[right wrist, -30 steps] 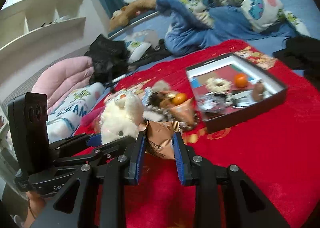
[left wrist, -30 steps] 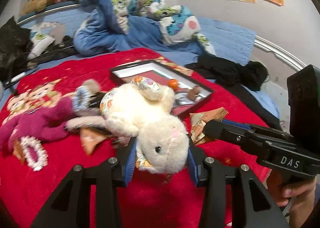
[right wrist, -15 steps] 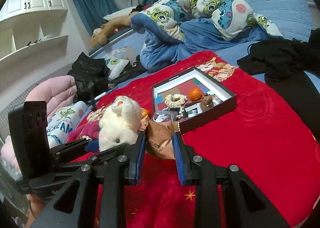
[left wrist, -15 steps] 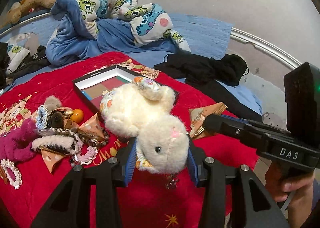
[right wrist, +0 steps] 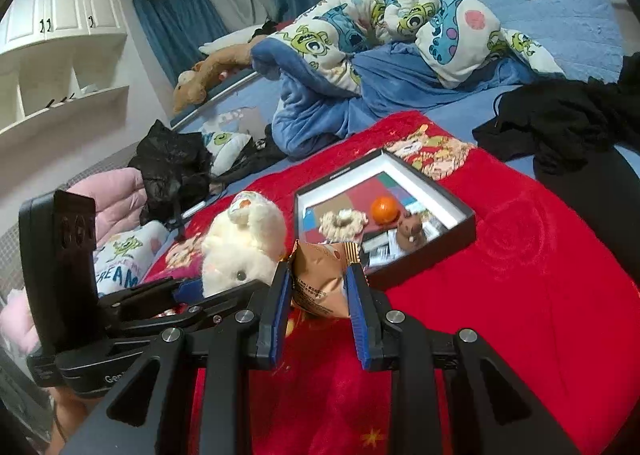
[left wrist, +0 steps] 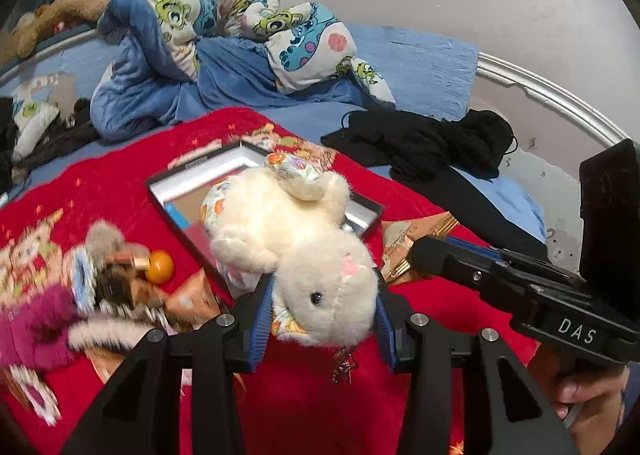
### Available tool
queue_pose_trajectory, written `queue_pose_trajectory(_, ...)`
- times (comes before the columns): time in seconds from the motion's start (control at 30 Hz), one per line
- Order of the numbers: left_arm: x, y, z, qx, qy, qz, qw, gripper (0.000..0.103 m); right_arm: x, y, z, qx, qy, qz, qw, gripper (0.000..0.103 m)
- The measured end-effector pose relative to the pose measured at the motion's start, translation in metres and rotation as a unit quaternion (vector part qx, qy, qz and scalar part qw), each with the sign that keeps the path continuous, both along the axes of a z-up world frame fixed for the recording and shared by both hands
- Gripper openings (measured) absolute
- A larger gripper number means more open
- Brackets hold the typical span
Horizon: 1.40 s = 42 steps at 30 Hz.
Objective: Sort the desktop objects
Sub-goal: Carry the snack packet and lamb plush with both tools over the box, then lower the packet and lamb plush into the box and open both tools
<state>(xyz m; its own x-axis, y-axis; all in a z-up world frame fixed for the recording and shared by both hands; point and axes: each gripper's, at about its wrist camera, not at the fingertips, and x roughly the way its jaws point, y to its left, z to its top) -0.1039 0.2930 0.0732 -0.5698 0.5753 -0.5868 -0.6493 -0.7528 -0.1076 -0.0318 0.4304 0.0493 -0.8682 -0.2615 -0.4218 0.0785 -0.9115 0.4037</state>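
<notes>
My left gripper is shut on a white plush bunny, held above the red blanket; the same bunny shows at the left of the right wrist view. My right gripper is shut on a tan snack packet, also seen as the packet beside the bunny. Behind both lies a shallow black box with a white rim, holding an orange ball, a cream scrunchie and a small brown figure.
A heap of small items with an orange ball and a pink plush lies left on the blanket. Black clothes, a cartoon quilt and a pink pillow surround it.
Both grippers moved together across the bed, each keeping its hold. The box and the heap of small items have shifted in both views.
</notes>
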Motion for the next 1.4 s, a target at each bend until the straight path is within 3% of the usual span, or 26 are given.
queue_pose_trajectory(0.43,-0.082,0.009,0.02,0.022,-0.006,0.028,0.9994,0.045,-0.066,0.007,0.017,0.053,0.009,-0.021,0.998,0.027)
queue_pose_trajectory(0.57,-0.097,0.021,0.005,0.028,-0.01,0.032,0.999,0.045,-0.087,0.013,0.006,0.057,0.008,-0.029,0.998,0.027)
queue_pose_trajectory(0.67,-0.106,0.033,-0.016,0.019,-0.024,0.033,0.999,0.045,-0.101,0.014,-0.005,0.08,0.001,-0.044,0.996,0.026)
queue_pose_trajectory(0.93,-0.116,0.039,-0.07,-0.01,-0.061,0.049,0.9969,0.045,-0.133,0.025,-0.041,0.079,-0.026,-0.05,0.995,0.027)
queue_pose_trajectory(1.27,-0.101,0.059,-0.095,-0.033,-0.007,0.048,0.9983,0.048,-0.148,0.013,-0.057,0.084,0.002,-0.027,0.996,0.027)
queue_pose_trajectory(1.4,-0.105,0.06,-0.097,-0.025,-0.011,0.049,0.9984,0.048,-0.147,0.016,-0.058,0.079,0.007,-0.028,0.996,0.027)
